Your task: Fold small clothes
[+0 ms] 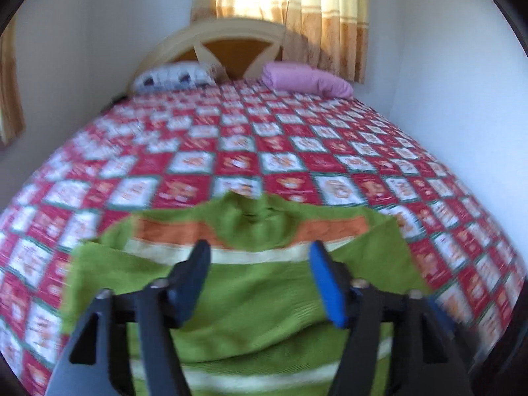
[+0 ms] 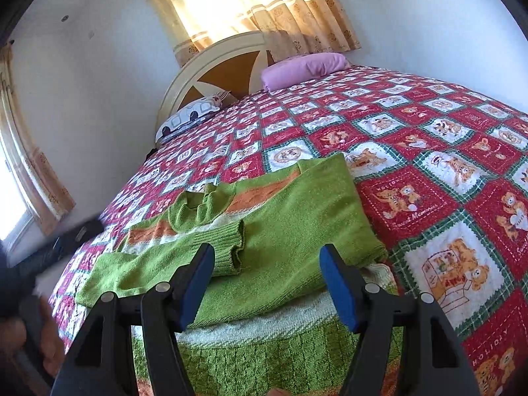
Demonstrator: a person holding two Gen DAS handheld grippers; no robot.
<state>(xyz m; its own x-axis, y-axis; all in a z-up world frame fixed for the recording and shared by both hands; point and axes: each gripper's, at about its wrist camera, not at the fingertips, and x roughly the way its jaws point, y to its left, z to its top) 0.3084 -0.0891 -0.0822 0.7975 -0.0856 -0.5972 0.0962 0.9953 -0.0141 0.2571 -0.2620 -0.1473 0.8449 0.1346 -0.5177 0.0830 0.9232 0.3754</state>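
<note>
Green sweater [image 2: 290,217] lies flat on the bed [image 2: 445,138] with both sleeves folded across its body, so the lengthwise fold appears left, while the left tool [image 1: 259,264] and right tool [image 2: 267,265] hover released, grasping nothing.

One green sweater [image 2: 264,231] under the tool's tips — two pillows beyond it: one pink [image 2: 303,69], one patterned [image 2: 191,115]. One bed [image 2: 429,165], two curtains.

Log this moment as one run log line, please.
stage: sleeves folded in | green sweater flat on bed quilt | left gripper open, empty | right gripper open, empty
</note>
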